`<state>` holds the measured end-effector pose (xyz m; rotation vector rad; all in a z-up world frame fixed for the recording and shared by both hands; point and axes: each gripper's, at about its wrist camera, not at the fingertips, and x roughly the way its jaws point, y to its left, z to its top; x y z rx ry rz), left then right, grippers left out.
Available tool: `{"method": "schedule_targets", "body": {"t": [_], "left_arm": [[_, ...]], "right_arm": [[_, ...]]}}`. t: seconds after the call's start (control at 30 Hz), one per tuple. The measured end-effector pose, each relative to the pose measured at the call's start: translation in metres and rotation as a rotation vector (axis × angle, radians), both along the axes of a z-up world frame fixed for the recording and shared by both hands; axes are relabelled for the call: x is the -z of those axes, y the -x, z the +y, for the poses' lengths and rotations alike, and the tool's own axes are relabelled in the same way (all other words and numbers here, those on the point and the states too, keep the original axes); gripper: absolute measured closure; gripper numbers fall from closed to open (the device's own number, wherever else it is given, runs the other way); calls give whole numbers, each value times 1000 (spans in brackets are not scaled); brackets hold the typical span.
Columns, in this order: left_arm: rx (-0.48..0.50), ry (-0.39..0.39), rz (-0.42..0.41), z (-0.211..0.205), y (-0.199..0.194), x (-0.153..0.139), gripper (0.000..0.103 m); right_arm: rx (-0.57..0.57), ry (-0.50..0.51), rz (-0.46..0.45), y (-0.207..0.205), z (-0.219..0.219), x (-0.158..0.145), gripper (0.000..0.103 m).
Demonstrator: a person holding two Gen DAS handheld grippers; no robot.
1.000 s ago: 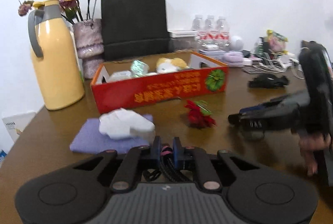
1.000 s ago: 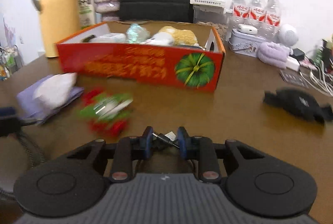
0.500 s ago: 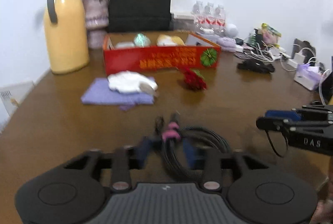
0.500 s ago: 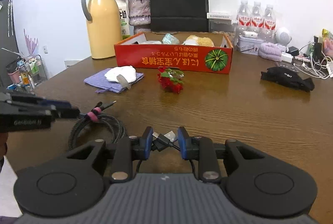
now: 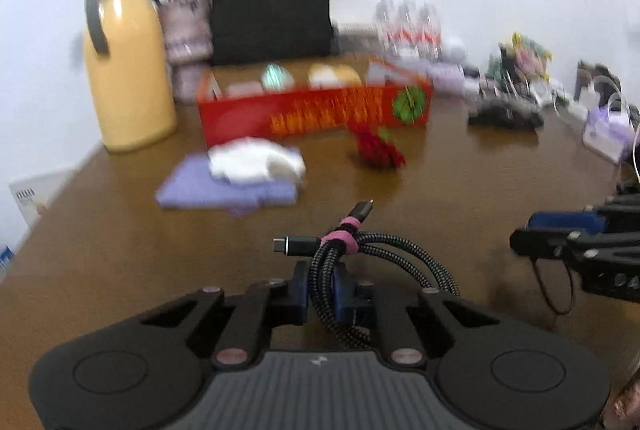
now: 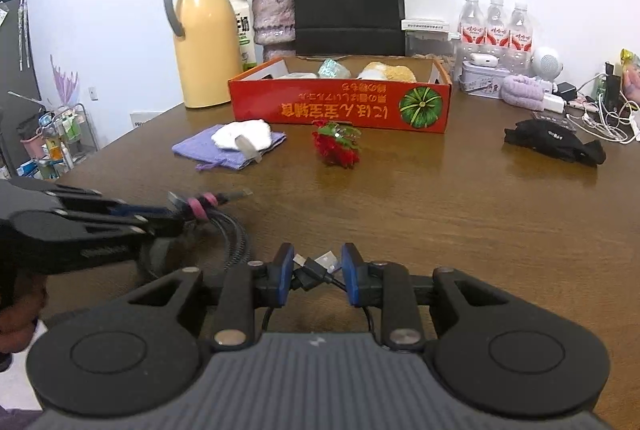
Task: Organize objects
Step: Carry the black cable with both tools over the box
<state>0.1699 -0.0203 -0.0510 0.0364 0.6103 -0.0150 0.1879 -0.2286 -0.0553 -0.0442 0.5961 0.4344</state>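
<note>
A coiled braided cable (image 5: 380, 254) with a pink tie lies on the brown table near its front edge. My left gripper (image 5: 322, 290) has its jaws closing, and the blue pads press on a strand of that coil (image 6: 232, 230). From the right wrist view the left gripper (image 6: 160, 218) reaches in from the left. My right gripper (image 6: 316, 270) is shut on a thin black USB cable (image 6: 316, 264) whose plugs stick up between the pads. In the left wrist view the right gripper (image 5: 520, 242) hovers at the right, a thin loop (image 5: 552, 290) hanging under it.
A red cardboard box (image 6: 340, 108) with several items stands mid-table. In front of it are a red flower bundle (image 6: 336, 148) and a white cloth (image 6: 244, 134) on a purple pouch (image 6: 200, 150). Behind stand a yellow thermos (image 6: 204, 38), a vase and a black bag (image 6: 348, 2). A black pouch (image 6: 556, 142) lies right.
The left gripper's jaws stood apart over the coiled cable half a second ago and now pinch it. The right gripper pulled back from the box early on, then stayed still.
</note>
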Motion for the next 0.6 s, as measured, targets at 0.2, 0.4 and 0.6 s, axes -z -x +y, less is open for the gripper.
{"method": "schedule_targets", "body": {"t": [0.2,0.4,0.6], "left_arm": [[5,64,-152,35,-50,-57,93],[28,59,-164,70,-180,-102,92],[44,86,97,77,-315,-53,88]], "right_arm": [[-47,-55,-65,-43,0,-28,77],[-88,-54,-191,-144,8,-82,77],[-78,-76,-62,-277,46,-83,77]]}}
